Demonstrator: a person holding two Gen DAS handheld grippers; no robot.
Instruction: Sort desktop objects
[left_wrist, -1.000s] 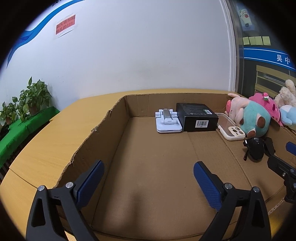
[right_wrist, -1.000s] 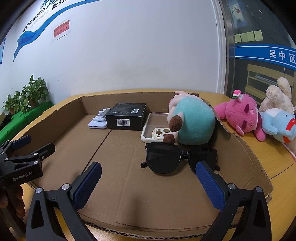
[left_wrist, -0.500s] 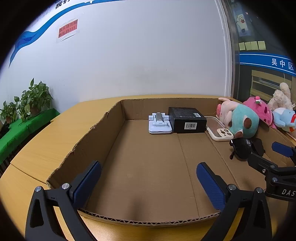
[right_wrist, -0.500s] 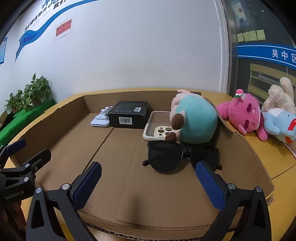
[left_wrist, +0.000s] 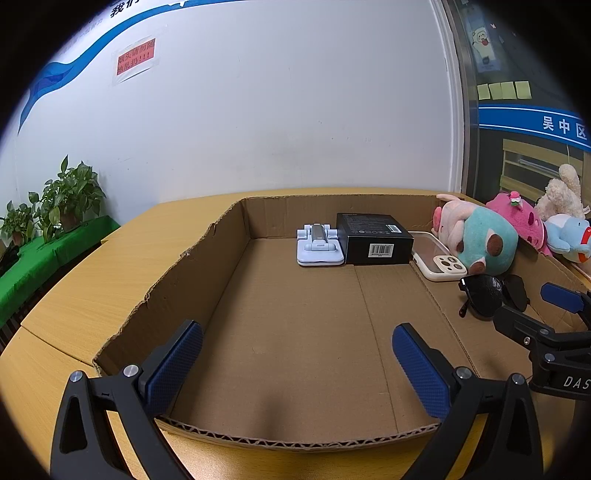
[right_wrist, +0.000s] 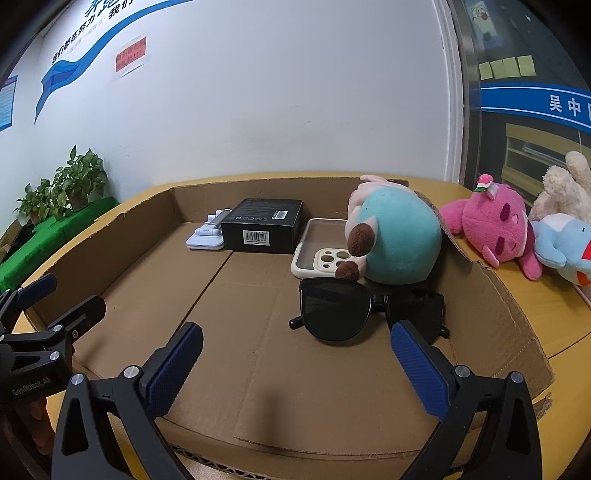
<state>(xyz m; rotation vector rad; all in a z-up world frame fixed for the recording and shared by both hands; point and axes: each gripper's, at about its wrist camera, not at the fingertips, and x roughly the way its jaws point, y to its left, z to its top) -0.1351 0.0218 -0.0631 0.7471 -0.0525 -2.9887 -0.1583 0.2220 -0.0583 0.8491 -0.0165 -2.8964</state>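
Both tools, left (left_wrist: 297, 363) and right (right_wrist: 296, 363), gape wide and empty at the cardboard box's (right_wrist: 495, 314) near edge, sunglasses (right_wrist: 354, 312) inside, apparently touching the teal plush (right_wrist: 400, 242).

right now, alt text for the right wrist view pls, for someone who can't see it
The open right gripper hovers over the near edge of a shallow cardboard box, empty, with black sunglasses just ahead. Behind them lie a teal plush toy, a phone case, a black box and a white stand. The left gripper shows at the left edge.
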